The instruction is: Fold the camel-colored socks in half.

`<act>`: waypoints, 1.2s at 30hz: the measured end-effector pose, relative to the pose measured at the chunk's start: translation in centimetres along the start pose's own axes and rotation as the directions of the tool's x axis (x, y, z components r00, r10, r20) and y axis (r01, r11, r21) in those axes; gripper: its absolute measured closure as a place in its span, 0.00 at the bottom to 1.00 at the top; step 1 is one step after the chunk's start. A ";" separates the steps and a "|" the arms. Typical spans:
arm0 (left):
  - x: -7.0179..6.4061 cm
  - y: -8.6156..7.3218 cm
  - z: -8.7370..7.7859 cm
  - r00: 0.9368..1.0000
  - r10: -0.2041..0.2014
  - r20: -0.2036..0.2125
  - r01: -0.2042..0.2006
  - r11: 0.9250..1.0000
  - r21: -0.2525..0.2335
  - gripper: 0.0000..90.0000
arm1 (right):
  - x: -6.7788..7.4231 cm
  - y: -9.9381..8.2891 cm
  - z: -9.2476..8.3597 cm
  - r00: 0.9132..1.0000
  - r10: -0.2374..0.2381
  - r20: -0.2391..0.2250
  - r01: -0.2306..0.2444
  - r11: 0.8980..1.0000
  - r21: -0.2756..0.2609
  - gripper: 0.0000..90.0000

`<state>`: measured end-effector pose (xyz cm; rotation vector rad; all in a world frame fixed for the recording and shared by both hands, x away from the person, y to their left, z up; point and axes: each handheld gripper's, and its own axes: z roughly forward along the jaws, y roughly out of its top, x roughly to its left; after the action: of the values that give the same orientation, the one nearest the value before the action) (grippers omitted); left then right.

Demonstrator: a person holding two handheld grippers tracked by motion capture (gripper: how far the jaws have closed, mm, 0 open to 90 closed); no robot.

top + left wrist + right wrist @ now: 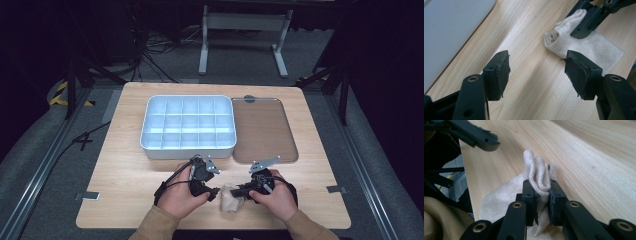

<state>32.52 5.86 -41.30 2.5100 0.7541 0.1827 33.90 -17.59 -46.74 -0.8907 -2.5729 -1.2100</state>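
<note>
A small cream knitted sock (pixel 230 197) lies near the front edge of the wooden table (pixel 135 172), between my two hands. My right gripper (pixel 541 195) is shut on a bunched fold of the sock (pixel 537 176), lifting that fold off the wood. In the left gripper view the sock (pixel 564 42) lies flat with its open cuff facing me. My left gripper (pixel 536 71) is open, its jaws wide apart over bare wood just short of the sock. In the high view the left gripper (pixel 212 192) sits just left of the sock and the right gripper (pixel 240 191) on it.
A white tray with several compartments (pixel 187 125) stands behind my hands at the table's centre. To its right lies a flat brown tray (pixel 262 130). Bare wood stretches to either side of my hands. Cables and a metal stand are on the floor beyond.
</note>
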 end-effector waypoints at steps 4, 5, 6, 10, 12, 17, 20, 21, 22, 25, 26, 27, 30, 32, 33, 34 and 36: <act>0.2 -0.1 -0.2 1.000 -0.003 -0.004 0.003 1.000 -0.007 0.41 | 0.6 0.3 -0.3 0.999 -0.030 0.014 0.030 1.000 -0.001 0.88; 0.2 -0.1 -0.2 1.000 -0.015 -0.002 0.015 1.000 -0.014 0.42 | 0.7 0.3 -0.4 0.999 -0.037 0.020 0.037 0.999 -0.003 0.88; 0.2 -0.1 -0.2 1.000 -0.015 -0.002 0.015 1.000 -0.014 0.41 | 0.7 0.3 -0.4 0.999 -0.037 0.020 0.037 0.999 -0.003 0.88; 0.3 -0.2 -0.4 1.000 -0.014 -0.010 0.013 1.000 -0.016 0.42 | 1.2 0.7 -1.1 0.998 -0.058 0.036 0.059 0.998 -0.020 0.88; 0.5 -0.3 -0.6 1.000 -0.019 -0.010 0.018 1.000 -0.014 0.42 | 1.3 0.9 -1.5 0.997 -0.063 0.036 0.064 0.997 -0.031 0.88; 1.0 -0.4 -1.1 0.999 -0.037 -0.016 0.037 0.999 -0.011 0.41 | 1.4 1.1 -2.2 0.996 -0.071 0.048 0.073 0.996 -0.043 0.88; 1.1 -0.5 -1.1 0.999 -0.047 -0.018 0.046 0.999 -0.022 0.41 | 1.4 1.3 -2.7 0.995 -0.080 0.062 0.084 0.995 -0.059 0.88; 1.1 -0.5 -1.1 0.999 -0.046 -0.018 0.046 0.999 -0.022 0.41 | 1.5 1.4 -3.0 0.994 -0.083 0.067 0.087 0.994 -0.072 0.88; 1.2 -0.5 -1.2 0.999 -0.044 -0.021 0.043 0.999 -0.020 0.41 | 1.5 1.5 -3.2 0.994 -0.084 0.072 0.090 0.993 -0.079 0.88; 1.2 -0.5 -1.2 0.999 -0.047 -0.019 0.046 0.999 -0.014 0.41 | 1.6 1.8 -3.8 0.993 -0.089 0.075 0.096 0.991 -0.096 0.88; 1.2 -0.5 -1.2 0.999 -0.047 -0.019 0.047 0.999 -0.014 0.41 | 1.6 1.9 -3.9 0.993 -0.091 0.081 0.099 0.990 -0.103 0.88; 1.2 -0.5 -1.2 0.999 -0.050 -0.018 0.049 0.999 -0.016 0.41 | 1.6 1.9 -4.0 0.992 -0.093 0.084 0.101 0.989 -0.106 0.88; 1.3 -0.5 -1.2 0.998 -0.051 -0.020 0.051 0.998 -0.024 0.41 | 1.6 2.2 -4.4 0.991 -0.097 0.092 0.108 0.986 -0.123 0.88; 1.3 -0.5 -1.3 0.999 -0.047 -0.023 0.047 0.999 -0.022 0.41 | 1.7 2.2 -4.6 0.990 -0.098 0.097 0.110 0.985 -0.130 0.88; 1.3 -0.5 -1.3 0.999 -0.048 -0.025 0.048 0.999 -0.021 0.41 | 1.7 2.3 -4.8 0.989 -0.104 0.104 0.118 0.983 -0.142 0.88; 1.4 -0.5 -1.3 0.999 -0.049 -0.024 0.048 0.999 -0.018 0.41 | 1.7 2.5 -5.4 0.987 -0.109 0.121 0.127 0.979 -0.160 0.88; 1.3 -0.5 -1.2 0.998 -0.054 -0.018 0.054 0.998 -0.018 0.41 | 1.7 2.6 -5.6 0.986 -0.111 0.125 0.132 0.977 -0.170 0.88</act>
<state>33.06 7.49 -40.52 2.4719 0.8232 0.1936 33.48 -19.71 -40.74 -0.8710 -2.6770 -1.4843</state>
